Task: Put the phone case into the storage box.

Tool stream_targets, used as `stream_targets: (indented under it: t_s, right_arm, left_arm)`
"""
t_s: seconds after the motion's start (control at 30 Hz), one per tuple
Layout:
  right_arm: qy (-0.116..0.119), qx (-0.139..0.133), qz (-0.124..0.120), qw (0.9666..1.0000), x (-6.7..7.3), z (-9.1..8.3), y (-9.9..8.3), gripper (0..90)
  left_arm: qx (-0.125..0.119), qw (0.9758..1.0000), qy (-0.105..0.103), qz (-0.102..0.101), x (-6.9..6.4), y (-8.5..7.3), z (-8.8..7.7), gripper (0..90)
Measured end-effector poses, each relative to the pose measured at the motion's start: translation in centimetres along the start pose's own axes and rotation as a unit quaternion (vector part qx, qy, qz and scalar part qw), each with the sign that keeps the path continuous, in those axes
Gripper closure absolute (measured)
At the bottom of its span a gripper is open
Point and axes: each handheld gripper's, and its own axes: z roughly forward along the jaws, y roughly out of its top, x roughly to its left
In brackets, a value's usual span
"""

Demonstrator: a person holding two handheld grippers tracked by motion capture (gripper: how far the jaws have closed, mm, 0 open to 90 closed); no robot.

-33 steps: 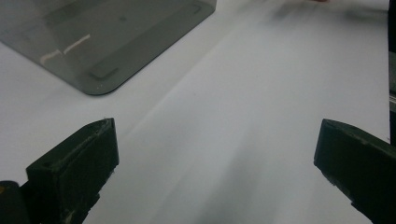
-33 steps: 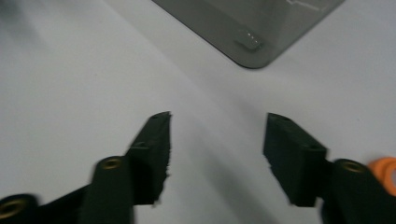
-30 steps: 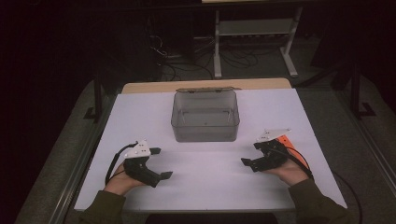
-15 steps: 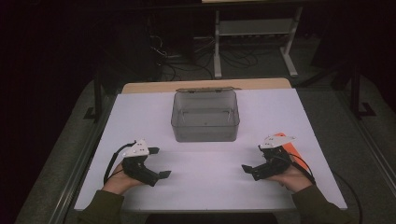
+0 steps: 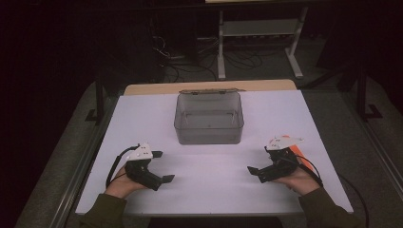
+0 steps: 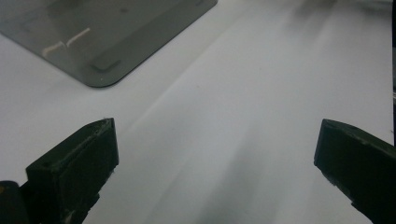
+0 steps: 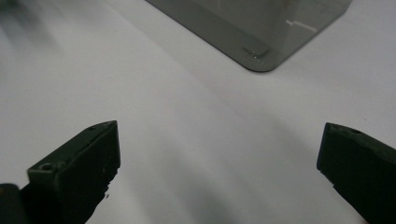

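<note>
Grippers numbered two, and one clear smoky plastic box (image 5: 209, 118) stood on the white tabletop (image 5: 209, 190), open at the top with its lid tipped back at the far rim. From the table's centre the box sat toward twelve o'clock, the left gripper (image 5: 159, 166) at about eight and the right gripper (image 5: 258, 161) at about four, both well apart from the box and from each other. Bare white surface lay between them and ran out to the table's side edges and near edge, beyond which the floor dropped dark. Each hand came in from the near edge, holding its gripper low over the table, with the jaws aimed inward and toward the box. Left jaws stood wide apart and gripped nothing; right jaws had just been opening and stood wide too, with only bare table between them. A rounded lower corner of the box showed ahead of each pair of jaws.
</note>
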Motion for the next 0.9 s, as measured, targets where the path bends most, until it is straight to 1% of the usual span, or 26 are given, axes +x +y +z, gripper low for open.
stream_targets:
  t_s: [0.17, 0.3, 0.43, 0.53, 0.67, 0.9]
  right_arm:
    - [-0.006, -0.001, 0.004, 1.0000, -0.5, -0.4, 0.1, 0.0]
    - [-0.006, 0.002, 0.006, 1.0000, -0.7, -0.4, 0.1, 0.0]
    - [-0.008, 0.005, 0.005, 0.9999, -0.8, -0.4, 0.1, 0.0]
    - [-0.014, 0.005, 0.005, 0.9999, -0.9, -0.6, 0.1, 0.0]
    - [-0.024, 0.002, 0.011, 0.9997, -1.4, -1.0, 0.0, 0.0]
    - [-0.033, 0.004, 0.013, 0.9994, -1.8, -1.2, 0.0, 0.0]
  left_arm:
    - [0.002, 1.0000, -0.001, 0.000, 0.0, 0.0, 0.1, 0.0]
    - [0.002, 1.0000, 0.002, 0.005, -0.1, 0.0, 0.1, 0.0]
    - [0.000, 1.0000, 0.001, 0.001, -0.1, 0.0, 0.0, 0.0]
    - [0.001, 1.0000, 0.000, 0.000, 0.0, 0.0, 0.0, 0.0]
    - [0.001, 1.0000, 0.001, 0.001, 0.0, 0.0, 0.0, 0.0]
    - [-0.001, 1.0000, 0.002, -0.001, 0.0, 0.0, 0.0, 0.0]
